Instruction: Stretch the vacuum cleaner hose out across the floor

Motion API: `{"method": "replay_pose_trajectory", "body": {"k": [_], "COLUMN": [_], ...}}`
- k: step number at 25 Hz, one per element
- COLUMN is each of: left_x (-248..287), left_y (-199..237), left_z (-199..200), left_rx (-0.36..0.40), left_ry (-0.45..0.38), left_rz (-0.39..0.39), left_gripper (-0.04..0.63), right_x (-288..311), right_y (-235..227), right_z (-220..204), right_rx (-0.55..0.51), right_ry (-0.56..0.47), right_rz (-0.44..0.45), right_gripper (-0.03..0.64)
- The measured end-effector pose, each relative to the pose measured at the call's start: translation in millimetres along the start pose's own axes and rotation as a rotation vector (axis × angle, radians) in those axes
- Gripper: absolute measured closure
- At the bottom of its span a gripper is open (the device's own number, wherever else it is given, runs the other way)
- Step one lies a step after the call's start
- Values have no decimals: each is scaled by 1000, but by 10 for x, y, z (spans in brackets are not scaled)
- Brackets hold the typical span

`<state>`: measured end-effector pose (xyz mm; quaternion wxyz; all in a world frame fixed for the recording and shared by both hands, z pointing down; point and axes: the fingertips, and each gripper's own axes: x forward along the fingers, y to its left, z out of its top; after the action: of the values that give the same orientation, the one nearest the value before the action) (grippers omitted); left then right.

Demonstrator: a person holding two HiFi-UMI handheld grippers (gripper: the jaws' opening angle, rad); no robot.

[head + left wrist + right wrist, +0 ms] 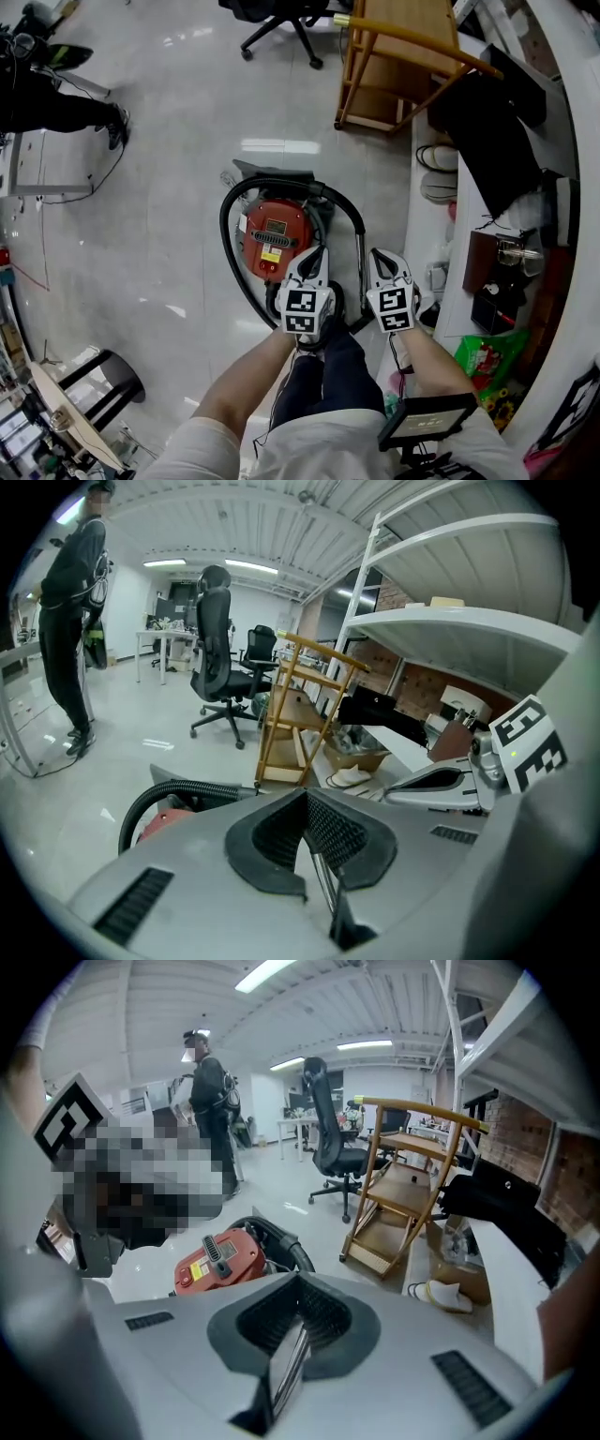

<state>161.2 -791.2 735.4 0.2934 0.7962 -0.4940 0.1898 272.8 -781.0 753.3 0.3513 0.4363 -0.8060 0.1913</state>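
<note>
A red vacuum cleaner (273, 237) stands on the grey floor just ahead of me. Its black hose (228, 202) loops around it and runs into a metal wand (361, 272) on its right. My left gripper (317, 251) hangs shut over the cleaner's near right side, with nothing between its jaws. My right gripper (379, 253) is shut and empty just right of the wand. The left gripper view has that gripper (306, 792) above the hose (183, 791) and red body (157, 825). In the right gripper view the shut gripper (300, 1277) is above the cleaner (220, 1258) and hose (286, 1239).
A wooden rack (394, 66) and a black office chair (281, 19) stand beyond the cleaner. A person in black (56, 103) stands at far left. A white ledge (427, 216) with slippers (439, 173) and clutter runs along the right. A black stool (108, 384) sits near left.
</note>
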Motion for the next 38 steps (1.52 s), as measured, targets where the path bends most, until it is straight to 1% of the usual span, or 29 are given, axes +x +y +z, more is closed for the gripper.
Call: {"method": "replay_pose_trajectory", "body": {"k": [7, 13, 18, 21, 26, 30, 33, 38], "left_x": [524, 924, 1233, 1384, 1581, 1660, 1671, 1674], "left_y": [158, 221, 261, 298, 363, 415, 430, 448], "left_z": [-306, -511, -720, -851, -997, -1048, -1059, -1060], "left_rx": [-16, -31, -91, -104, -156, -182, -188, -192], "left_ry": [44, 56, 68, 74, 68, 61, 54, 46], "left_rz": [-27, -51, -89, -96, -111, -117, -118, -126], "left_gripper": [592, 592, 591, 591, 579, 541, 531, 526], "right_x": [522, 931, 1319, 1495, 1718, 1921, 2076, 2278], "right_y": [-131, -193, -248, -275, -243, -214, -223, -249], "right_z": [-336, -567, -844, -925, -1023, -1140, -1206, -1222], "right_rx": [1, -17, -42, -50, -45, -69, -71, -78], "right_ry": [25, 29, 66, 66, 68, 102, 124, 138], "right_rz": [36, 82, 129, 146, 202, 233, 249, 262], "right_gripper": [623, 623, 623, 623, 499, 446, 430, 430]}}
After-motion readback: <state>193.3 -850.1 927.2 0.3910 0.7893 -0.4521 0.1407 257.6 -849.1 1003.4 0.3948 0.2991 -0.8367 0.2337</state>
